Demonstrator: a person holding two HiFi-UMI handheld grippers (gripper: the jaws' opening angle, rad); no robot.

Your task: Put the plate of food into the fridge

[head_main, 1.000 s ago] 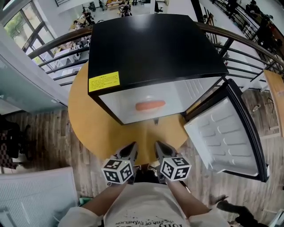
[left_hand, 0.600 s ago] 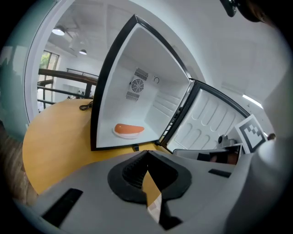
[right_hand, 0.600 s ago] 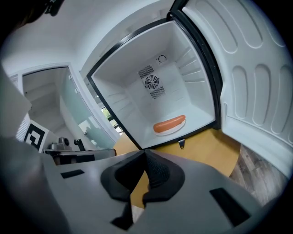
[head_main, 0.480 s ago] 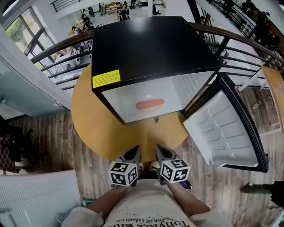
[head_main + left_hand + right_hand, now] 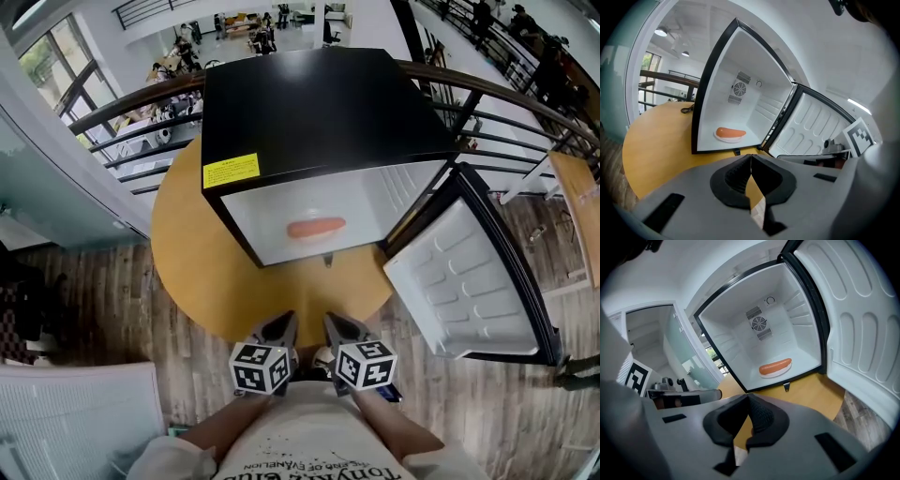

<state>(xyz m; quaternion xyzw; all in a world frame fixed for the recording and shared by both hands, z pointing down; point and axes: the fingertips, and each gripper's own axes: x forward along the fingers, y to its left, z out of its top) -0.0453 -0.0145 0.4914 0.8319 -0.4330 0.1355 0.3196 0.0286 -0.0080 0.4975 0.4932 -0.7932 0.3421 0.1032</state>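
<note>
The plate point(image 5: 777, 374) with a sausage point(image 5: 775, 367) was seen lying on the floor of the fridge point(image 5: 319, 103), whose door point(image 5: 469, 281) was swung wide to the right. The fridge was set on a round table point(image 5: 183, 253). The left gripper point(image 5: 278, 330) and right gripper point(image 5: 337, 328) were held side by side at the table's near edge, well apart from the plate, each clenched on nothing.

Round wooden table point(image 5: 183, 253), black fridge point(image 5: 319, 103) standing on it (door point(image 5: 469, 281) swung open)
</note>
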